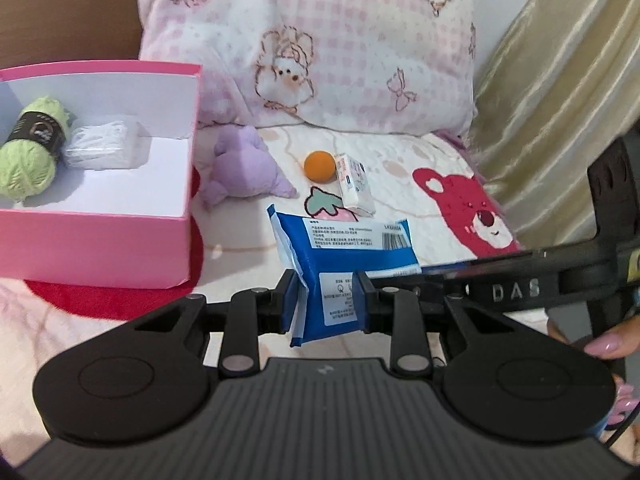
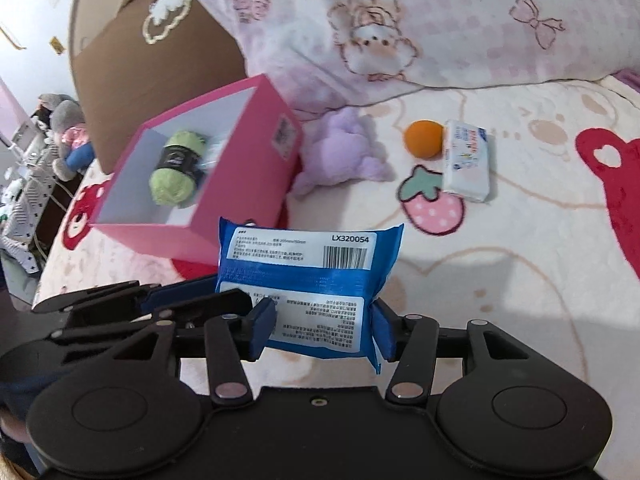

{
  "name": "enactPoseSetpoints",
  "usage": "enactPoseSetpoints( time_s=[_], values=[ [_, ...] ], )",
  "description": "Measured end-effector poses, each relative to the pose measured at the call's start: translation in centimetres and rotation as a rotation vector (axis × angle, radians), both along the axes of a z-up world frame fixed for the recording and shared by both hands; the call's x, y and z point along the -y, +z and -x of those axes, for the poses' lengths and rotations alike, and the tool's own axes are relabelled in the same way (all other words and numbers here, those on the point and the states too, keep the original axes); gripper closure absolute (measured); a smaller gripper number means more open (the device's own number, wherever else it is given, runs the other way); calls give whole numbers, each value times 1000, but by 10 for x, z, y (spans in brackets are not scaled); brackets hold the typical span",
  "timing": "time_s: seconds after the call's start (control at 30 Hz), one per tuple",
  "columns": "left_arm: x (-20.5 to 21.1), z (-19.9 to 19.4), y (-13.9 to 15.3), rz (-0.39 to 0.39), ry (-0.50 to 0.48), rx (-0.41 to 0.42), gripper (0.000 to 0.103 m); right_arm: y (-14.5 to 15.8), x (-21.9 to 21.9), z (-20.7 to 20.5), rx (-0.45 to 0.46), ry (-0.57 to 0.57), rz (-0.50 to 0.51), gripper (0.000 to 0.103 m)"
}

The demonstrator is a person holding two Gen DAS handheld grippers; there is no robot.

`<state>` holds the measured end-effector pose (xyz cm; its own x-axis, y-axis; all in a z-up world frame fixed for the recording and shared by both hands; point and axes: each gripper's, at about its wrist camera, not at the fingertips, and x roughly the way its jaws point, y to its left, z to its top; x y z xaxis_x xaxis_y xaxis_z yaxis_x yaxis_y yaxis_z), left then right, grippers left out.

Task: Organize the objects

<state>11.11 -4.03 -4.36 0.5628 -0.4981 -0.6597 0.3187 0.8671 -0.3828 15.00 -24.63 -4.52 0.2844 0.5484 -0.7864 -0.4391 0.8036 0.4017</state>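
A blue wet-wipe pack [image 1: 340,252] [image 2: 308,276] is held above the bed by both grippers. My left gripper [image 1: 326,300] is shut on its left end. My right gripper [image 2: 322,326] is shut on its near part; the left gripper's fingers [image 2: 176,298] show beside it. An open pink box [image 1: 120,208] [image 2: 256,168] stands to the left, holding a green yarn ball [image 1: 28,156] [image 2: 178,168] and a white bundle [image 1: 104,146]. On the blanket lie a purple plush [image 1: 244,168] [image 2: 344,152], an orange ball [image 1: 319,166] [image 2: 424,138] and a small white pack [image 1: 356,184] [image 2: 466,160].
A pink patterned pillow [image 1: 320,40] [image 2: 440,20] lies behind the objects. A gold curtain [image 1: 560,100] hangs at the right. A brown cardboard box [image 2: 160,40] stands behind the pink box. The right gripper's arm [image 1: 520,280] crosses the left wrist view. Bed edge and clutter [image 2: 36,160] at far left.
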Motion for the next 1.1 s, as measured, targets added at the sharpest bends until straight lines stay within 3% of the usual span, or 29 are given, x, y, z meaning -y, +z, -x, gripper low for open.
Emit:
enactPoseSetpoints(
  time_s=[0.33, 0.87, 1.1],
  values=[
    [-29, 24, 40, -4, -16, -15, 72, 30, -11, 33, 5, 6, -79, 45],
    [-67, 47, 78, -2, 58, -9, 72, 80, -43, 65, 92, 73, -50, 45],
    [-96, 49, 100, 15, 124, 27, 72, 104, -62, 69, 140, 133, -103, 49]
  ],
)
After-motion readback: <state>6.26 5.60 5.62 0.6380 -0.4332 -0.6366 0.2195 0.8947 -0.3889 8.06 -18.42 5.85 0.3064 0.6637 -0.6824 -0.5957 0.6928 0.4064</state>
